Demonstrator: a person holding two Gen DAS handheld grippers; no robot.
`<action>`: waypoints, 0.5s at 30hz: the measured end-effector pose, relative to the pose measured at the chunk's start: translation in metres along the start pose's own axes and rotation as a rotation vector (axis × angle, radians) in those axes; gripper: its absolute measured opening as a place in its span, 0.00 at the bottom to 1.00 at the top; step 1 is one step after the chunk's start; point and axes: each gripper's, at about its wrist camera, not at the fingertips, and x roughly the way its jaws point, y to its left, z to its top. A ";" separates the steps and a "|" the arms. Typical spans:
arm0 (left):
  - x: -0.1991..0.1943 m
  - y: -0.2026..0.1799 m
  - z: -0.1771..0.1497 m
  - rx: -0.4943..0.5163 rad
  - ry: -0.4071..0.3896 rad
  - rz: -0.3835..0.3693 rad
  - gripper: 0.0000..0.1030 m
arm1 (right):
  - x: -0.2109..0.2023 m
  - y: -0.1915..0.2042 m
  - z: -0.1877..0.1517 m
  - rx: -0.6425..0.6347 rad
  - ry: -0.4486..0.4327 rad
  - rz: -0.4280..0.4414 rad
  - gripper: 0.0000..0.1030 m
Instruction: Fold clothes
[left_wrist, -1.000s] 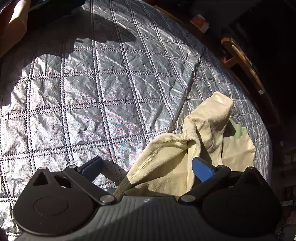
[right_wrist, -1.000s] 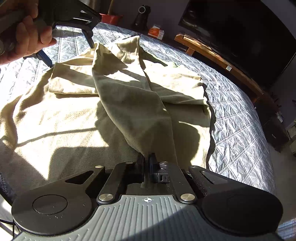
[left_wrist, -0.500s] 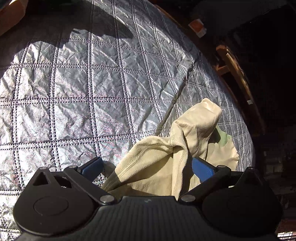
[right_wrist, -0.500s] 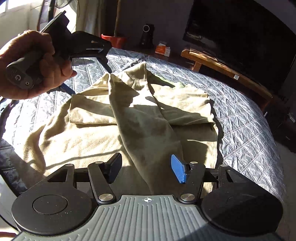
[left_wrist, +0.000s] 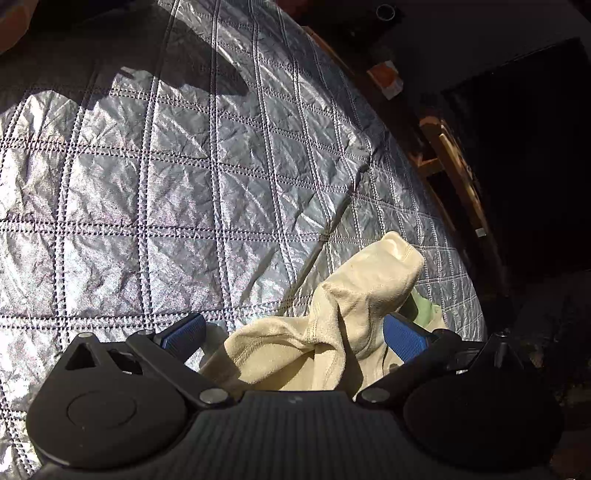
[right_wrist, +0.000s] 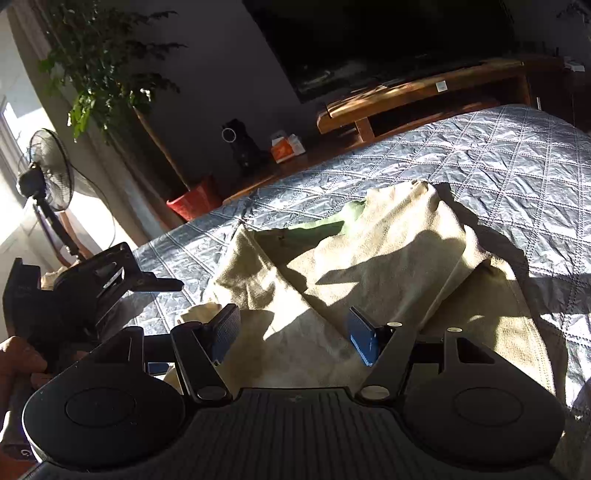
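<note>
The right gripper (right_wrist: 291, 334) has let go of the sleeve it pinched a second ago; its jaws, sprung wide, are now easing inward with cloth below them but nothing pressed between the pads. The beige garment (right_wrist: 388, 266) spreads from there toward one o'clock across the quilted bedspread (right_wrist: 498, 158), long axis along that line. The left gripper (left_wrist: 295, 330) – jaws wide as before – hovers over a bunched cuff (left_wrist: 373, 284) at one o'clock, nearer the collar end.
</note>
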 end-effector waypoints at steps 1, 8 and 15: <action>0.000 0.001 0.001 -0.016 -0.001 -0.005 0.99 | 0.005 0.002 -0.002 -0.011 0.015 -0.014 0.70; -0.001 0.014 0.005 -0.171 0.068 -0.163 0.99 | 0.013 0.007 0.001 0.047 0.009 0.040 0.74; 0.007 0.019 0.002 -0.229 0.085 -0.185 0.99 | 0.014 0.012 0.000 0.033 -0.003 0.032 0.74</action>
